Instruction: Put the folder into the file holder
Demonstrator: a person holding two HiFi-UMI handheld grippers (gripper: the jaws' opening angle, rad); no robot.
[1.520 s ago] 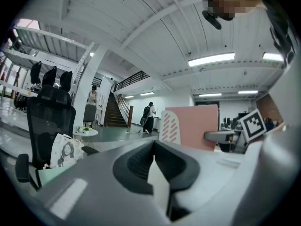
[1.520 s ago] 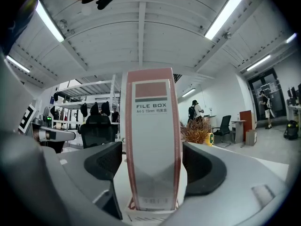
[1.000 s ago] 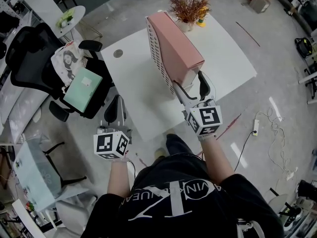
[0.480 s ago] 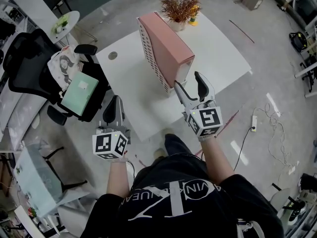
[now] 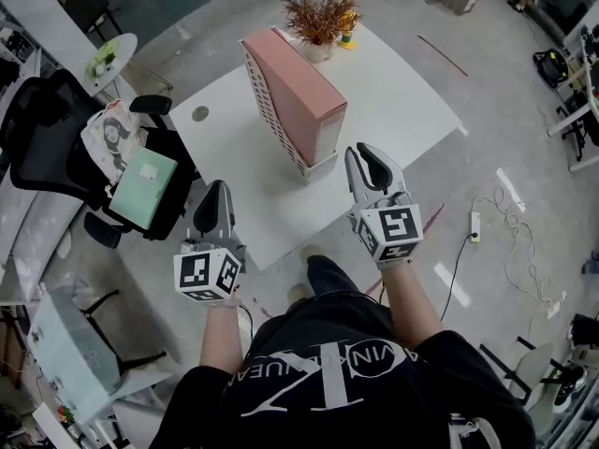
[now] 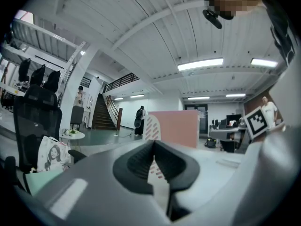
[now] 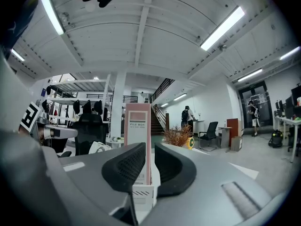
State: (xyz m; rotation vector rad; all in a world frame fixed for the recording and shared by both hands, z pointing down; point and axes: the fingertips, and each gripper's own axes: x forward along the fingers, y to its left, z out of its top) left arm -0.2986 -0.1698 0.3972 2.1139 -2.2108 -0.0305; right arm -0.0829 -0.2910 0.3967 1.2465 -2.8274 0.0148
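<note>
A pink folder [image 5: 298, 94] stands upright in a white perforated file holder [image 5: 270, 124] on the white table [image 5: 398, 96]. My right gripper [image 5: 363, 160] hovers over the table's near edge, a short way in front of the folder and apart from it. Its jaws are closing to a narrow gap with nothing between them. In the right gripper view the folder [image 7: 138, 126] and holder [image 7: 140, 196] show through that gap, beyond the right gripper [image 7: 150, 158]. My left gripper [image 5: 213, 201] is shut and empty at the table's near left edge. In the left gripper view the folder [image 6: 178, 127] is ahead of the left gripper [image 6: 154, 150].
A pot of dried plants [image 5: 318, 17] stands at the table's far edge. A black office chair [image 5: 56, 129] on the left holds a green folder [image 5: 142, 176] and a printed bag [image 5: 110, 131]. A power strip [image 5: 474, 221] lies on the floor to the right.
My right gripper has drawn back from the folder's near end, and its jaws have gone from wide open to nearly closed. The left gripper has stayed put.
</note>
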